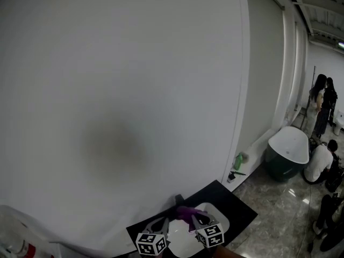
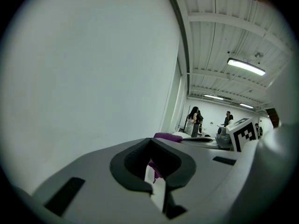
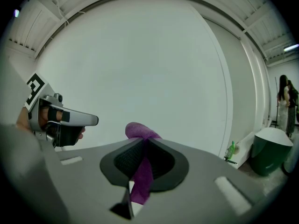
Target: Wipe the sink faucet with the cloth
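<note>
At the bottom edge of the head view a white sink basin [image 1: 217, 217] is set in a black countertop [image 1: 239, 202]. A dark upright piece [image 1: 179, 200] at its back edge may be the faucet; most of it is hidden. My right gripper [image 3: 141, 141] is shut on a purple cloth [image 3: 140, 171], which bulges past the jaw tips and hangs down between them; the cloth [image 1: 189, 212] hovers over the sink. My left gripper [image 2: 149, 143] is shut with nothing in it, just left of the cloth [image 2: 168, 136]. The left gripper [image 3: 70, 120] also shows in the right gripper view.
A plain white wall [image 1: 123, 90] fills most of every view. A dark green bathtub [image 1: 287, 153] stands on the marble floor to the right, with several people [image 1: 321, 106] beyond it. A green spray bottle [image 1: 238, 161] sits by the wall base. A white container [image 1: 19, 238] is at lower left.
</note>
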Available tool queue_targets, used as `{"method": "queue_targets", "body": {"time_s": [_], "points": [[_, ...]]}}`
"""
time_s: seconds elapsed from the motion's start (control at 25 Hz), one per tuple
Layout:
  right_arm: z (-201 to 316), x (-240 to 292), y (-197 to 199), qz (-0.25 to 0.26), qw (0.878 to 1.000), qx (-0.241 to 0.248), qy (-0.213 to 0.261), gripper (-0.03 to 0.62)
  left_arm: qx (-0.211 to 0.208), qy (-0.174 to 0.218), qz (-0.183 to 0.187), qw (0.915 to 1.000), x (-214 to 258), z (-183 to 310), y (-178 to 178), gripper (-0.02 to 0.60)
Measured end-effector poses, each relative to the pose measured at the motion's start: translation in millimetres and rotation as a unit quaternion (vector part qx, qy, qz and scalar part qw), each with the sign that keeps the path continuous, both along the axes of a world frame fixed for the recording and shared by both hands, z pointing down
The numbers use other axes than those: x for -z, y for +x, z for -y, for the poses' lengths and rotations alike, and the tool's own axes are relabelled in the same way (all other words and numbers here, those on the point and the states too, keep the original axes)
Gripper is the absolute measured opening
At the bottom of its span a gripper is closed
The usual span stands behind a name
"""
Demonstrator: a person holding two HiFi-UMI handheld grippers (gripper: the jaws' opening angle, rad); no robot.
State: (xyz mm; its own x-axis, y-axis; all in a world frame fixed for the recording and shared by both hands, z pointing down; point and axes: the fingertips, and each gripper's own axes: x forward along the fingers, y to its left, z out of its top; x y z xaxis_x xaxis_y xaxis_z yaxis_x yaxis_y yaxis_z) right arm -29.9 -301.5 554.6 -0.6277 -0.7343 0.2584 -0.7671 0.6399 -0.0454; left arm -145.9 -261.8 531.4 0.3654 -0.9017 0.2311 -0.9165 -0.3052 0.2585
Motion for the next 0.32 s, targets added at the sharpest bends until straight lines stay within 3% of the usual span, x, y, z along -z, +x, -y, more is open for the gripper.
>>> {"method": "queue_targets", "body": {"time_s": [0.32], "points": [[3.0,-4.9,0.7,0.003,1.0,-0.002,0.005,0.028,0.004,-0.002,-0.008,1.0,-2.6,0.1,-1.6,0.005]]}}
